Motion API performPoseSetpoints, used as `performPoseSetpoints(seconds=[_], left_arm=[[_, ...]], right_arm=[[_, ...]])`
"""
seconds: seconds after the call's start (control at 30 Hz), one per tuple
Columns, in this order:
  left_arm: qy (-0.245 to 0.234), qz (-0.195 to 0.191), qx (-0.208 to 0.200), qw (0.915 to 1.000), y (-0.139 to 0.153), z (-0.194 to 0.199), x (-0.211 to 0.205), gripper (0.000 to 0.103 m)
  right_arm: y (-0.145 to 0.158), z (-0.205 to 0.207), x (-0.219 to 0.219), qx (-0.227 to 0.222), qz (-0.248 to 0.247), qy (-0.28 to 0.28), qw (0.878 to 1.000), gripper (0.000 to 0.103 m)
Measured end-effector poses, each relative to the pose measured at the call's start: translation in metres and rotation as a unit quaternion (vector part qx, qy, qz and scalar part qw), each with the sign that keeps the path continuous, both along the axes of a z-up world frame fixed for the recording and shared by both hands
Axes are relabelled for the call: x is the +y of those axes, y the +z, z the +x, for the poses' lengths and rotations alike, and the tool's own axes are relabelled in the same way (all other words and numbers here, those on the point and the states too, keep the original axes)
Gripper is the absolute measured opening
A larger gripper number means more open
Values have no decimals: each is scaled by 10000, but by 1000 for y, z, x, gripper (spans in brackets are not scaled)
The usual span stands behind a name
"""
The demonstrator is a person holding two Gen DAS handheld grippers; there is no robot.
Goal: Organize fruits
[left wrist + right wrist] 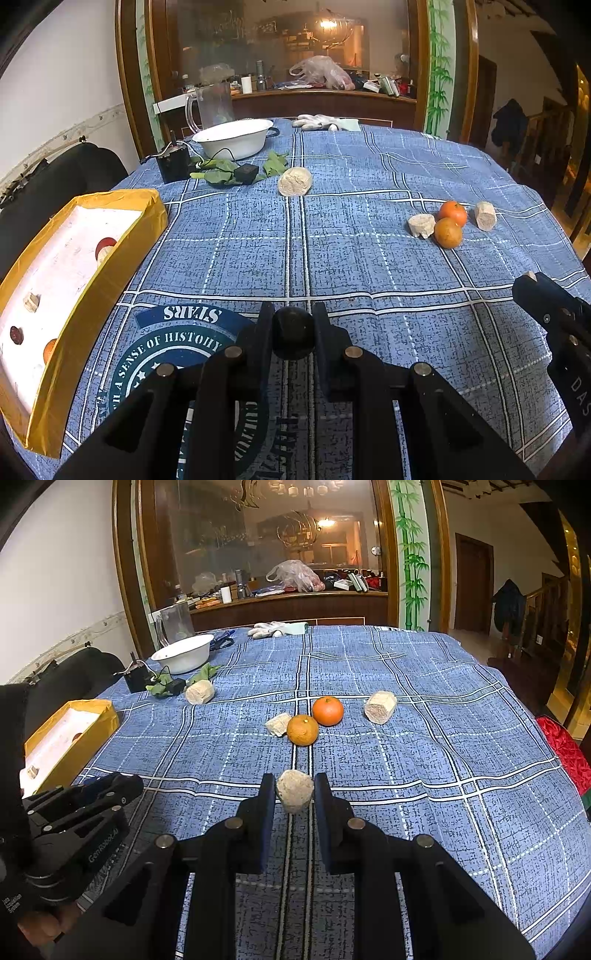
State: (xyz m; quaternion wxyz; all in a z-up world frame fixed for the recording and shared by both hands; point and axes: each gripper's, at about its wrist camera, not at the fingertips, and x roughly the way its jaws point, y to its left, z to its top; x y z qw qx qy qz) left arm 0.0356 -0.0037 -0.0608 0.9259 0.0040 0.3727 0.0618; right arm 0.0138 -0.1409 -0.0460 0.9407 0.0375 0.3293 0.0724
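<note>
A round table under a blue plaid tablecloth (pixel 424 746) fills both views. At its left edge sits a yellow box (pixel 110 266) with a white floor; inside lie a small beige chunk (pixel 31 302), a dark red round piece (pixel 16 335), part of an orange fruit (pixel 49 349) against the near wall, and a reddish fruit (pixel 105 246) half hidden by the rim. Farther back on the left stands a white bowl (pixel 236 138), with a clear pitcher (pixel 212 105) behind it and a white glove (pixel 319 122) at the far edge. In front of the bowl lie green leaves (pixel 275 164), a black adapter (pixel 245 172) and a dark block-shaped device (pixel 173 164).

A large beige lump (pixel 294 181) rests alone just beside the leaves. Toward the right, two oranges (pixel 314 720) sit touching each other, a beige chunk (pixel 279 723) just left of the nearer one and another beige chunk (pixel 380 707) apart to the right.

The left gripper (pixel 293 332) pinches a dark round fruit (pixel 293 338) between its jaws, above the printed emblem on the cloth, near the yellow box. The right gripper (pixel 294 792) pinches a pale beige lump (pixel 294 790) between its jaws, above the cloth in front of the oranges. In the right wrist view a person's hand (pixel 40 926) grips the handle of the left tool.
</note>
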Motion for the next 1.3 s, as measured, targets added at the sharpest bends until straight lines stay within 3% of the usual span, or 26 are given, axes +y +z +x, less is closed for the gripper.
performPoseSetpoints(seconds=[1.3], left_arm=[[62,-16,-8,10000,0,1,4,19]], right_arm=[[3,-2,0,-28,-19,-10,10000,22]])
